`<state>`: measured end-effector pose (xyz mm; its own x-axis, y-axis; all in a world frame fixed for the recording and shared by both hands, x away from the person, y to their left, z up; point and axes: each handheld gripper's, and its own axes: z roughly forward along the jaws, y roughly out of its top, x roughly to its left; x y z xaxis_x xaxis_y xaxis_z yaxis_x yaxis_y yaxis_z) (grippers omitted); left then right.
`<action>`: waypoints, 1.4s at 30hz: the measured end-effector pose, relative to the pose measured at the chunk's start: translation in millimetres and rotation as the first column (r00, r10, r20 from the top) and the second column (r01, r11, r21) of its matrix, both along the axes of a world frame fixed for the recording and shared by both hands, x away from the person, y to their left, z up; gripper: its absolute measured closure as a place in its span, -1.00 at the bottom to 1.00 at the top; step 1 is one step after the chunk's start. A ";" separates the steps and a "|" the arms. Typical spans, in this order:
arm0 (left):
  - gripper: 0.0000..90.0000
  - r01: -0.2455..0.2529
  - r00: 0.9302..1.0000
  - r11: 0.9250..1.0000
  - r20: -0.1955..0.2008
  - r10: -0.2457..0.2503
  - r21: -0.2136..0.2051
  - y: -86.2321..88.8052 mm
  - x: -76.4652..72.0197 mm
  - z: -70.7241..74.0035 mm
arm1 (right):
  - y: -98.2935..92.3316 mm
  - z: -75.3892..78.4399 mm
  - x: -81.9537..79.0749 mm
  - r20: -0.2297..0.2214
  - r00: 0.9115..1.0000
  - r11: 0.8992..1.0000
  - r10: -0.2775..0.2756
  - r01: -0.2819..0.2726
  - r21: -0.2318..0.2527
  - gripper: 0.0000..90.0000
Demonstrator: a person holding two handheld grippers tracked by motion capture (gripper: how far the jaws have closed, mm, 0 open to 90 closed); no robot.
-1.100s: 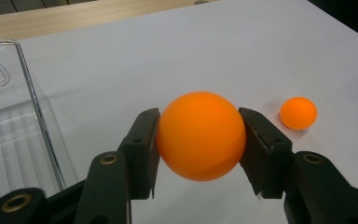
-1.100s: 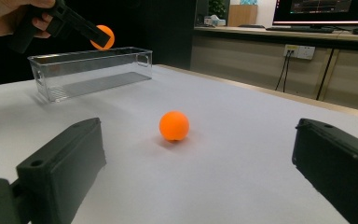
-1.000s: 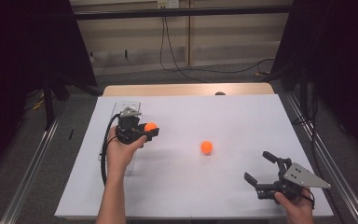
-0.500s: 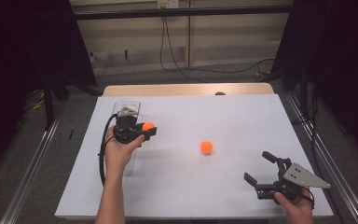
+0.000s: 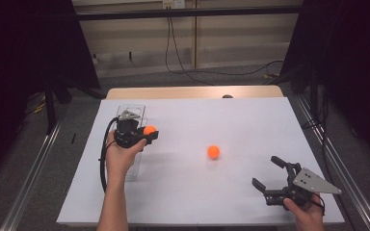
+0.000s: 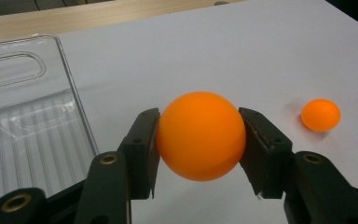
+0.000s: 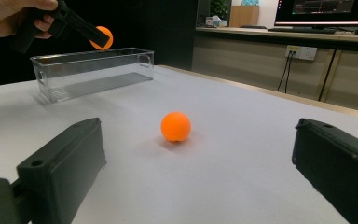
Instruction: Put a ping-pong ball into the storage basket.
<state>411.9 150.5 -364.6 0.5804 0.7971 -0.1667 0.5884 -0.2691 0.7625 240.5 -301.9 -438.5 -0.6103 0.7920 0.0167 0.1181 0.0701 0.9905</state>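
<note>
1. Clamping an orange ball (image 6: 200,135) between its two black jaws, the left gripper (image 5: 142,135) is held above the table (image 5: 221,202), near the left edge and toward the far side.
2. Both pads press on the ball's sides, so the ball hangs clear of the surface.
3. Just beside that gripper, closer to the left edge, a clear plastic bin (image 7: 93,70) stands on the table; the held ball is over or just beside its right-hand rim, and I cannot tell which.
4. Lying loose on the white surface, a second orange ball (image 5: 213,152) rests near the middle of the table, well apart from the bin.
5. Near the front right corner, the right gripper (image 5: 267,174) has its jaws spread wide with nothing between them, pointing toward the loose ball.
</note>
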 end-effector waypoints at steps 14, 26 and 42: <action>0.13 -0.022 1.000 1.000 0.006 0.022 0.002 8.4 -0.3 1.7 | 0.1 0.0 0.1 0.002 1.000 1.000 0.002 -0.002 -0.001 -0.96; 0.13 -0.044 0.999 0.999 0.014 0.044 0.008 13.4 -0.3 2.1 | 0.1 0.3 0.0 0.004 1.000 1.000 0.004 -0.004 0.000 -0.96; 0.13 -0.062 0.998 0.998 0.016 0.062 0.011 19.1 -0.1 1.7 | 0.2 0.3 0.0 0.005 1.000 1.000 0.006 -0.006 0.000 -0.96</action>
<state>411.8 169.7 -362.8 0.5323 0.8334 -0.1487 0.5924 -0.2413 0.7686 240.4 -301.7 -438.2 -0.6148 0.7885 0.0137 0.1133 0.0711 0.9910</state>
